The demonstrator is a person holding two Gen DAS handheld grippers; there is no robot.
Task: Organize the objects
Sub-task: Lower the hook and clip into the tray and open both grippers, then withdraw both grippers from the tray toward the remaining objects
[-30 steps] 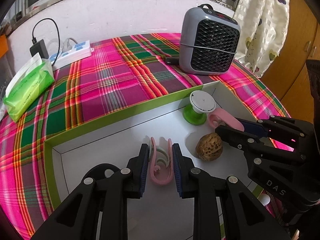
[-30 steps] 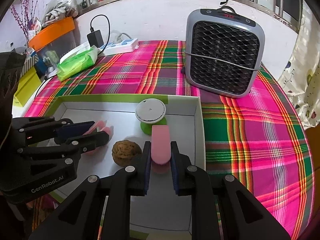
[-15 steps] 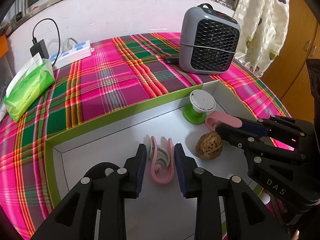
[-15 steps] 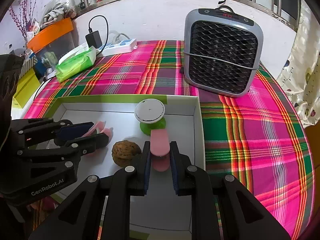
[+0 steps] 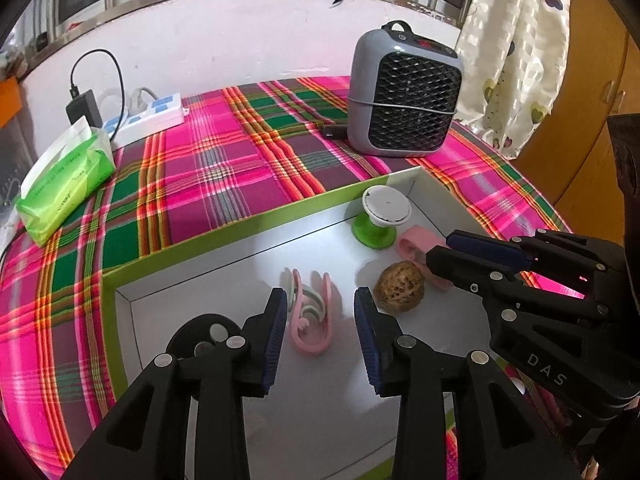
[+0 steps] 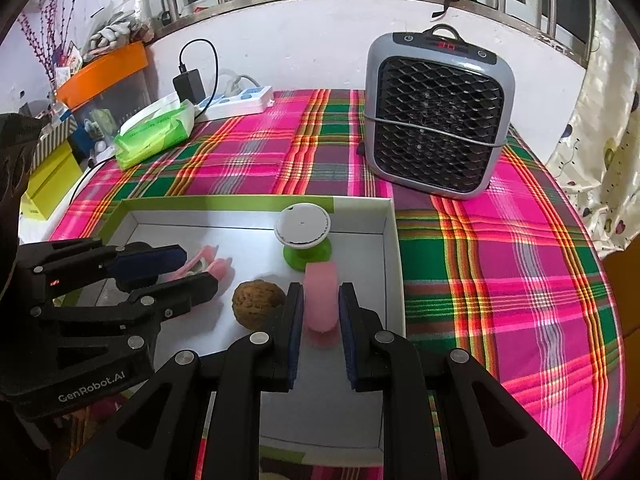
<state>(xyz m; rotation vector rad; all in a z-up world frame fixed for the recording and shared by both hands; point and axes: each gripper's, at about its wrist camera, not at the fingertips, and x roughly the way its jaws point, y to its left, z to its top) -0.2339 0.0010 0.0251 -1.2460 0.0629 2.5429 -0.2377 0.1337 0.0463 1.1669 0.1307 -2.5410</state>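
A white box with a green rim (image 5: 224, 240) (image 6: 394, 248) sits on the plaid cloth. On its floor lie a pink clip (image 5: 310, 316) (image 6: 208, 264), a walnut (image 5: 399, 287) (image 6: 258, 303), a green stand with a white top (image 5: 380, 216) (image 6: 304, 236) and a pink oblong piece (image 6: 320, 300) (image 5: 416, 242). My left gripper (image 5: 322, 312) is open, its jaws either side of the pink clip without touching it. My right gripper (image 6: 319, 312) is open, with small gaps beside the pink piece, which rests on the box floor.
A grey fan heater (image 5: 404, 92) (image 6: 438, 114) stands behind the box. A green tissue pack (image 5: 64, 188) (image 6: 154, 136), a power strip with charger (image 5: 144, 114) (image 6: 236, 98) and an orange bin (image 6: 102, 72) are at the back left. A curtain (image 5: 516, 40) hangs at right.
Both grippers have opened. The left one let go of the pink clip and the right one let go of the pink piece; both things now lie on the box floor.
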